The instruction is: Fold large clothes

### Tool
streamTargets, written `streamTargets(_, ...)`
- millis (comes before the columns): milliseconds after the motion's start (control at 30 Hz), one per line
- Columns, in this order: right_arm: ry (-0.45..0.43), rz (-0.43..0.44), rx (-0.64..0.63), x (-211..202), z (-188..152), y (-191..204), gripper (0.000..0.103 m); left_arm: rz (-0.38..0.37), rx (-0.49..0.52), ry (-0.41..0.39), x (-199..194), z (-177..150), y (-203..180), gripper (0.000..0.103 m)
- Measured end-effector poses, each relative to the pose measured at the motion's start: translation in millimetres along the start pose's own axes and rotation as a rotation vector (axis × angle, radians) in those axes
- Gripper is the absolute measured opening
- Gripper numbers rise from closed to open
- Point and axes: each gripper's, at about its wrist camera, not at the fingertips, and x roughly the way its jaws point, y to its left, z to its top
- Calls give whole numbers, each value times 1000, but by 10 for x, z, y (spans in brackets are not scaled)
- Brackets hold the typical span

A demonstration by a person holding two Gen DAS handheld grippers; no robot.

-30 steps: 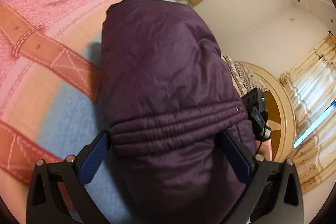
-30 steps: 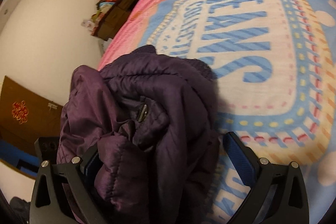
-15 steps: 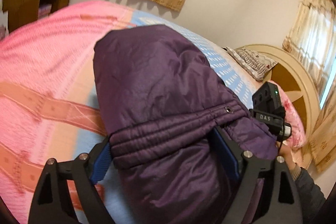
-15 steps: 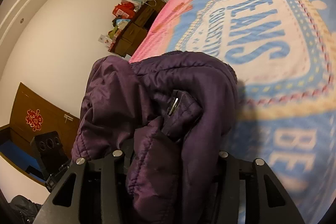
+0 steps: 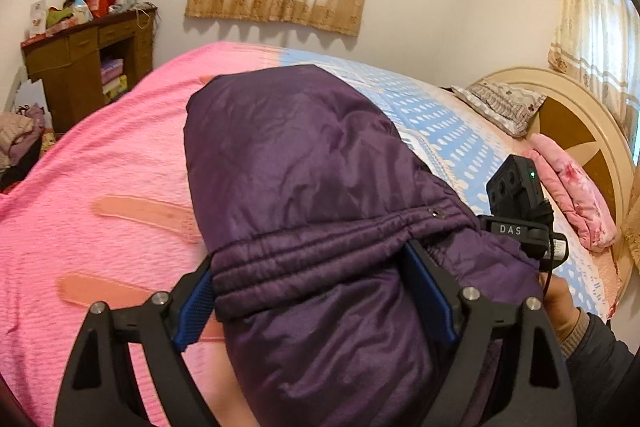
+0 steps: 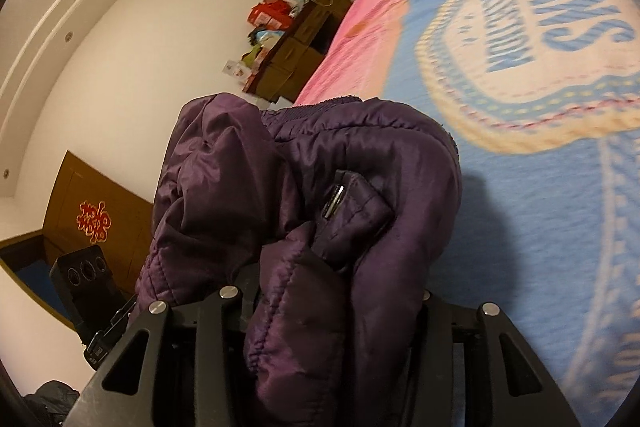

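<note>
While both claws grip it, the purple jacket (image 5: 304,163) stretches away over the bed (image 5: 100,187): left claw (image 5: 316,283) clamped wide across its ribbed hem, right claw (image 6: 332,299) pinched narrow on bunched padding, just closed.

The purple quilted jacket (image 5: 304,163) had a smooth, faintly shiny padded cloth. The bedspread (image 5: 104,187) looked matt and ribbed. The left claw (image 5: 316,291) was matt black plastic with blue textured pads (image 5: 194,301) and metal screws.
</note>
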Motion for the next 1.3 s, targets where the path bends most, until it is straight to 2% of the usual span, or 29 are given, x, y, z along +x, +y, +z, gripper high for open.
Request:
streamTargets(733,135,75,-102,1334,168,866,44,132,-89,-79,-445,-177,768,89)
streamTargets(1100,208,101,-139,1992,202,1140,44,197,-148,-103,-552,-279,1158,89)
streamTargets(1300,244,104,-161,2127,225,1205,44,225,-182,-105,-575,-360,1390,89)
